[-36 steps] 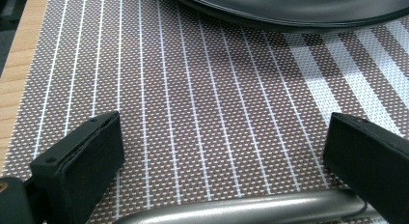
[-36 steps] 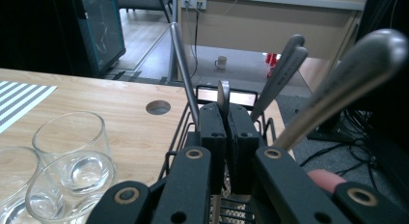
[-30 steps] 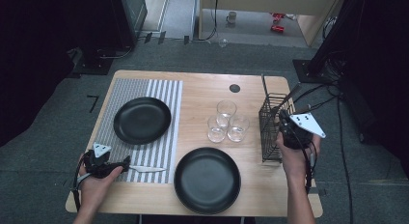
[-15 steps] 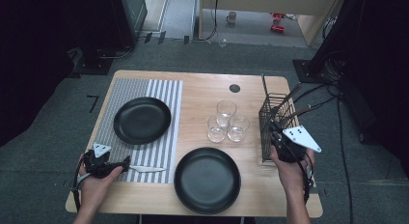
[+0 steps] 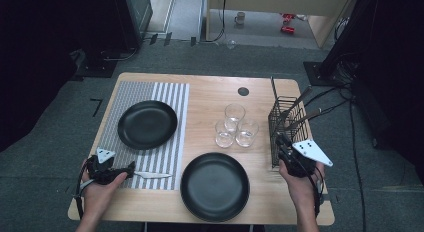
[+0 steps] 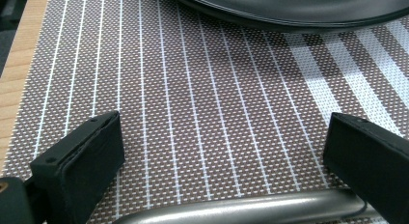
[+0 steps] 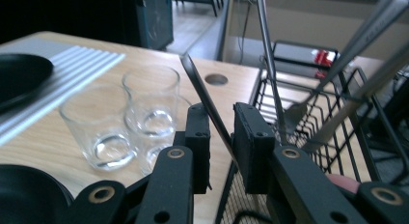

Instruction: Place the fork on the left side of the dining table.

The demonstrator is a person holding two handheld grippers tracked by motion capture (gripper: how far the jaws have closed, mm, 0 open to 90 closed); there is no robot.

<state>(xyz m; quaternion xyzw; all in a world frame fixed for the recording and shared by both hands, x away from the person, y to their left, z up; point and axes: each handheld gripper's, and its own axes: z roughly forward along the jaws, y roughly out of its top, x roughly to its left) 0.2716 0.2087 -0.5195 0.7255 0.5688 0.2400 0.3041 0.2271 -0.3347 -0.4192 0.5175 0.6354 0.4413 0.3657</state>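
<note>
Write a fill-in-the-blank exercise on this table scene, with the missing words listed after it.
1. The number of clear glasses standing together between the striped placemat and the wire basket is ____.
2. The left gripper has its jaws ____, with the knife handle lying between them.
3. The right gripper is shut on a thin ____ utensil beside the basket.
4. Each of the two plates is ____ in colour.

Missing words: three; open; metal; black
</note>
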